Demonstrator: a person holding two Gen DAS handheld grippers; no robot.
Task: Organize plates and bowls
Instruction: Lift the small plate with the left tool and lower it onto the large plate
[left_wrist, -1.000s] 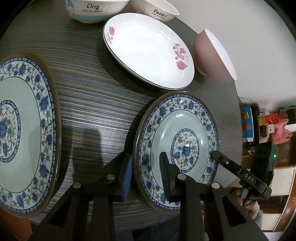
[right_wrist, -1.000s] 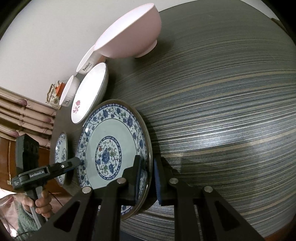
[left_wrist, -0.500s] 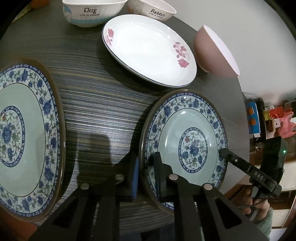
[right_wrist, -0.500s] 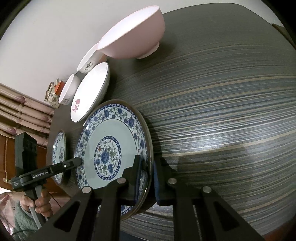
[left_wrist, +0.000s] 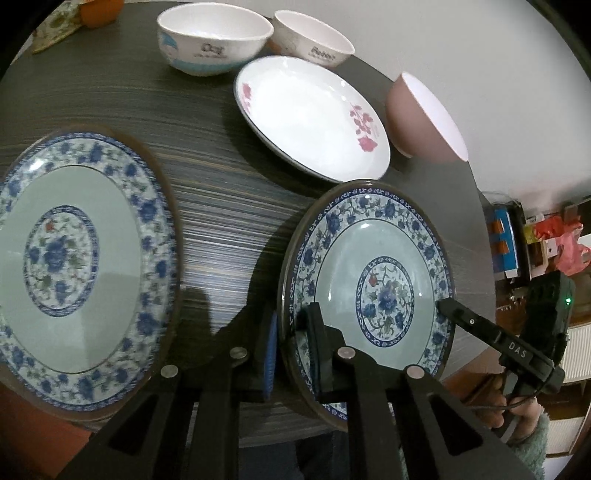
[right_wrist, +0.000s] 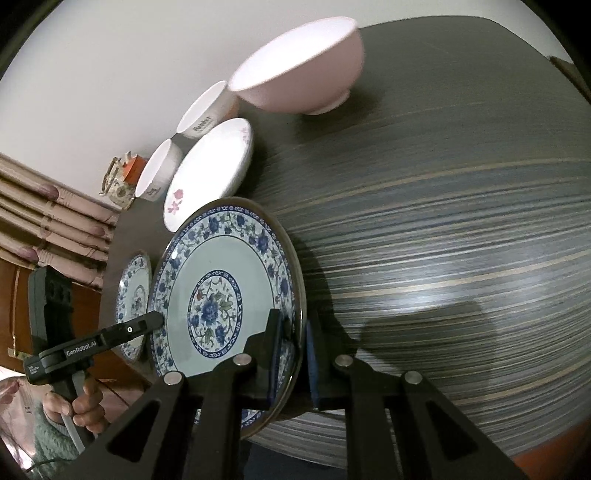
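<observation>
Grip from both sides on one blue-flowered plate (left_wrist: 369, 251), at the near right part of the table (left_wrist: 221, 192). Left gripper (left_wrist: 291, 332) clenched on the plate's near left rim, jaws having just been closing with that rim between them, blue pad outside and dark pad on the plate's face. Right gripper (right_wrist: 295, 332) clenched on the opposite rim of the same plate (right_wrist: 221, 266), one pad on each side. Seen from the right wrist, tip of the left gripper (right_wrist: 155, 319) at the plate's left edge, with a hand (right_wrist: 85, 402) on its handle.

Second blue-flowered plate (left_wrist: 74, 258) flat at the near left, apart from the held one. White plate with pink flowers (left_wrist: 310, 122) farther back, just beyond the held plate. Pink bowl (left_wrist: 413, 114) to its right, close to the table's edge. Two white bowls with lettering (left_wrist: 210, 40) side by side at the far edge, beyond the white plate.
</observation>
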